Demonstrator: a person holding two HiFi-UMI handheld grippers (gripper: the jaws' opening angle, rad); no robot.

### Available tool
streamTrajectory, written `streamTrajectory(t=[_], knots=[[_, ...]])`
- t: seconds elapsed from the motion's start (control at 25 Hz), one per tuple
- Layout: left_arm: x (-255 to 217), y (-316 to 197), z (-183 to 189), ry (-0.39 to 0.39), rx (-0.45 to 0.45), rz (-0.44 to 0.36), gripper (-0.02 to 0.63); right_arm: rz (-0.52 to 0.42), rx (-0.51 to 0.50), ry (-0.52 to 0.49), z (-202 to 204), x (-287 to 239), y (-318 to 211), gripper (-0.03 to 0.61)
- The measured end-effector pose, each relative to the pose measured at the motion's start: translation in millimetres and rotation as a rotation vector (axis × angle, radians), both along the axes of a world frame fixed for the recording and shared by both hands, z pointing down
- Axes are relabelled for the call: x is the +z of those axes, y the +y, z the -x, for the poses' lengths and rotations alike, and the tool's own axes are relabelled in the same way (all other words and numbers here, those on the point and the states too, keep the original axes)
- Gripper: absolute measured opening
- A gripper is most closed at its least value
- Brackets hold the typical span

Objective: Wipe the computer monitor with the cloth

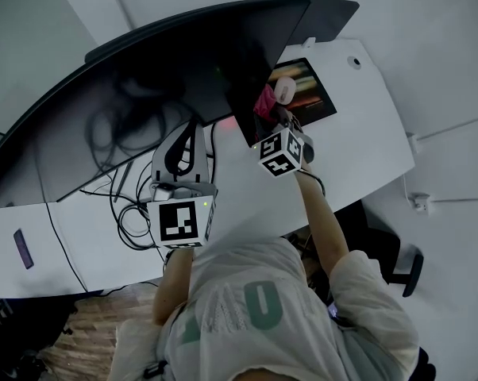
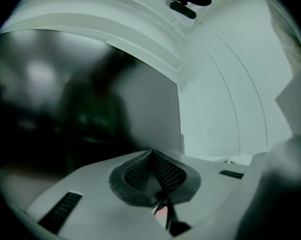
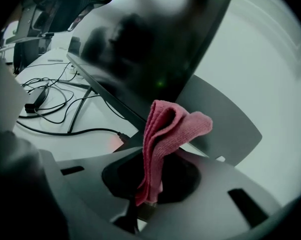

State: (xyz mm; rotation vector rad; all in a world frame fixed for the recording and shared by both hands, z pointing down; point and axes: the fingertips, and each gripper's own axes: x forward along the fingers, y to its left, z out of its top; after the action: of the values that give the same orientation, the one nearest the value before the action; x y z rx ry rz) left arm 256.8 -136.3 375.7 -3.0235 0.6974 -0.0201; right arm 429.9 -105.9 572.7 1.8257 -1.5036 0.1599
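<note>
Your right claw [image 3: 149, 191] is clamped on a folded pink cloth [image 3: 165, 134]. The cloth stands up just beside the lower edge of the dark curved monitor [image 3: 155, 49], near its right end. Your left claw [image 2: 155, 181] is clenched with nothing in it, facing the screen over the white tabletop [image 1: 358, 145].

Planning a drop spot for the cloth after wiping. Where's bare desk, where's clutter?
Bare: the white desk right of the dark pad, out to its edge. Mostly bare: the strip in front of the monitor, between the left gripper and the right gripper holding the cloth. Crowded: cables tangle under the monitor's left half, beside the left gripper.
</note>
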Motion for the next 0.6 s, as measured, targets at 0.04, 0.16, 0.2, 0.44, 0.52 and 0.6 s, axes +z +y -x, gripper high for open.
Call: streamTrajectory(t=[0.04, 0.16, 0.2, 0.44, 0.52, 0.6], knots=[[-2, 1, 1, 0.004, -0.001, -0.005, 0.014, -0.021, 0.026, -0.008, -3, -6, 3, 0.044], [-9, 1, 7, 0.012, -0.008, -0.021, 0.014, -0.106, 0.098, -0.027, -6, -35, 15, 0.044], [-12, 1, 10, 0.017, -0.012, -0.025, 0.014, -0.145, 0.119, -0.035, -4, -48, 20, 0.044], [-38, 7, 31, 0.057, -0.057, -0.065, 0.014, -0.494, 0.143, -0.118, 32, -163, 53, 0.044], [-48, 12, 41, 0.072, -0.076, -0.075, 0.014, -0.606, 0.114, -0.125, 54, -201, 62, 0.044], [-55, 17, 53, 0.085, -0.1, -0.084, 0.014, -0.699, 0.058, -0.135, 81, -236, 66, 0.044]])
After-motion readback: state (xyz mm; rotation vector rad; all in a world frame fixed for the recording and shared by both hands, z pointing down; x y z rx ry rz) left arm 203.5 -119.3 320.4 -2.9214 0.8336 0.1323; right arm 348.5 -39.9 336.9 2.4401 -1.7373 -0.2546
